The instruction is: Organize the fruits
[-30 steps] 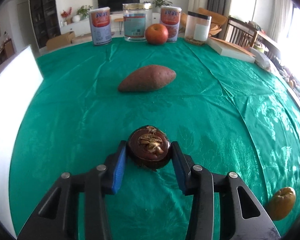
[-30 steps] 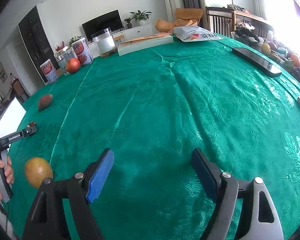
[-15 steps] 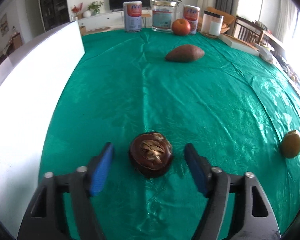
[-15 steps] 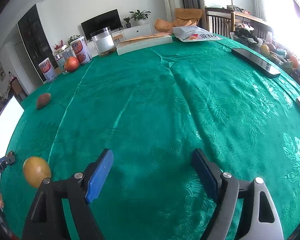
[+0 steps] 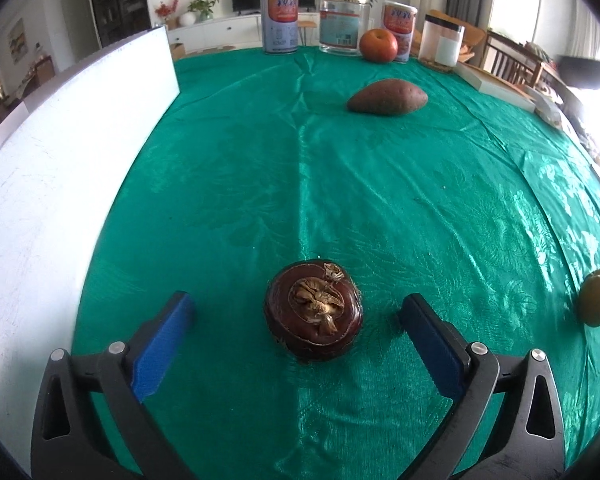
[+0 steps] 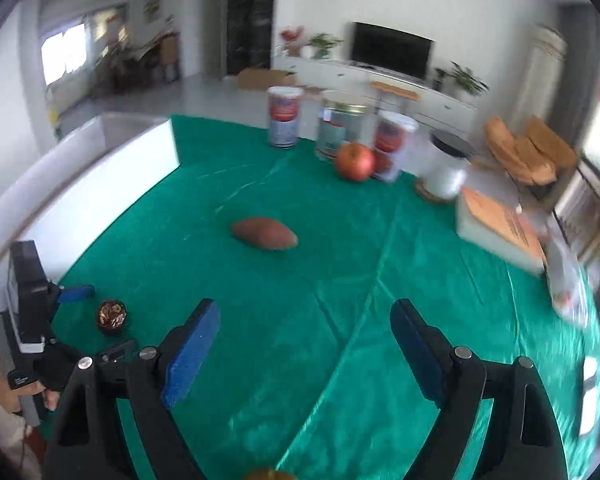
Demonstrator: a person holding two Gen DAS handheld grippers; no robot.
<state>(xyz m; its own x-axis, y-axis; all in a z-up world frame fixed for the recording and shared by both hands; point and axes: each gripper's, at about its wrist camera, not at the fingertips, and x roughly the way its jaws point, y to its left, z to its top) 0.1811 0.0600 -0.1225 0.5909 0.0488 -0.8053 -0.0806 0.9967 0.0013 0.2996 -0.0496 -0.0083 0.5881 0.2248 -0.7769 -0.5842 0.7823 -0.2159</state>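
Note:
A dark brown round fruit (image 5: 314,310) with a dried calyx on top sits on the green tablecloth (image 5: 300,184). My left gripper (image 5: 296,304) straddles it with the jaws opening and both blue pads clear of its sides. In the right wrist view the same fruit (image 6: 111,315) lies at the far left, beside the hand-held left gripper. My right gripper (image 6: 304,312) hangs above the cloth, its jaws opening with nothing between them. A yellow-green fruit (image 5: 598,296) lies to the right. A sweet potato (image 5: 386,97) and a red apple (image 5: 378,45) lie farther back.
A white box (image 5: 60,160) stands along the table's left side. Two cans (image 5: 279,23), a glass jar (image 5: 342,22) and a black-lidded jar (image 5: 442,42) line the far edge behind the apple. A flat white box (image 6: 500,228) lies at the right.
The left jaws spread and let go of the dark fruit, which now rests on the cloth near the white box. The right gripper swung left, rolled and rose; its view is blurred.

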